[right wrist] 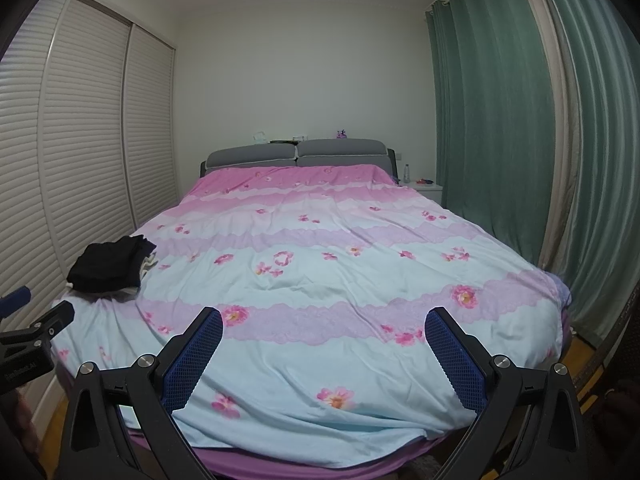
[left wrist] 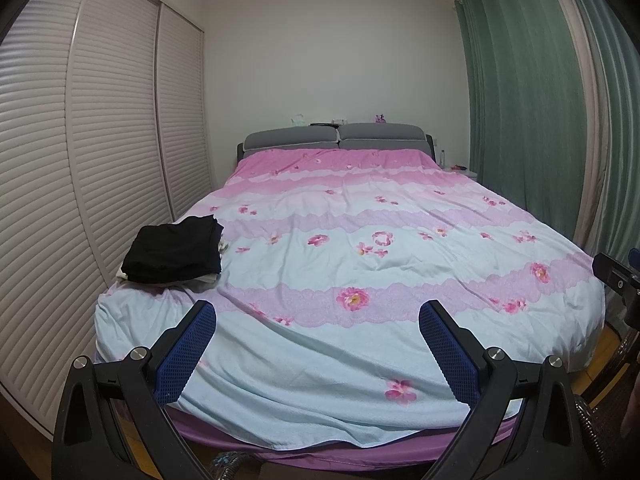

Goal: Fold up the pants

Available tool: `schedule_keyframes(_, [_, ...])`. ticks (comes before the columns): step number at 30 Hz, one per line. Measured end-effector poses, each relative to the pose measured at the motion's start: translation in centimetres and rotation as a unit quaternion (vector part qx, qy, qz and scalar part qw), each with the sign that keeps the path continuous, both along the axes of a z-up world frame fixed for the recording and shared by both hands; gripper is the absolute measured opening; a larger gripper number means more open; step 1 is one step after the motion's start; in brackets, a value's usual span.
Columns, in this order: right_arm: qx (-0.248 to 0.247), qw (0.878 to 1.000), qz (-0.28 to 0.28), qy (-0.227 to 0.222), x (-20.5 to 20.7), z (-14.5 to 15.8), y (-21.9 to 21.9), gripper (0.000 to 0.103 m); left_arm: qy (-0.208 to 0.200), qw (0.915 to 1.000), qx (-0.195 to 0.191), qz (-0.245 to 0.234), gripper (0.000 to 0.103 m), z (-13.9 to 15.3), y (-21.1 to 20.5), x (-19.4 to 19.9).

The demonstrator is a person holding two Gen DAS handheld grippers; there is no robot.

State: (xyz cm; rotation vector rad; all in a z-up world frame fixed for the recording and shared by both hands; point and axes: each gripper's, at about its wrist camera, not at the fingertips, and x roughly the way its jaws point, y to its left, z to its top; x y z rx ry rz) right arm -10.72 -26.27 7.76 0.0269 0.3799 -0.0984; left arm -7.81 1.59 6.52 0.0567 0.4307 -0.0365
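At left of frame on bed (left wrist: 360, 360): black pants (left wrist: 174, 250) stacked, seemingly atop pale garments | left gripper (left wrist: 318, 354), right gripper (right wrist: 324, 360) spread, empty | risk: pinching several layers, dragging whole pile.

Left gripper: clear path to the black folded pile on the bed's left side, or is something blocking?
Probably yes. The left gripper is open and empty, and the black pile lies uncovered near the bedspread's left edge, nothing between them. It sits ahead and to the left, so reaching forward is needed.
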Motion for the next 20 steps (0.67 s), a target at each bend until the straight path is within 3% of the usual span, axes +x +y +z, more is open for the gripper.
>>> schedule_keyframes(7, [0.000, 1.000, 0.001, 0.000, 0.1, 0.1, 0.0, 0.102, 0.001, 0.9999, 0.010, 0.000, 0.103, 0.2, -0.2, -0.1])
schedule_keyframes(20, [-0.001, 1.000, 0.001, -0.001, 0.1, 0.1, 0.1, 0.102, 0.026, 0.9996, -0.005, -0.010, 0.103, -0.9, -0.4, 0.5])
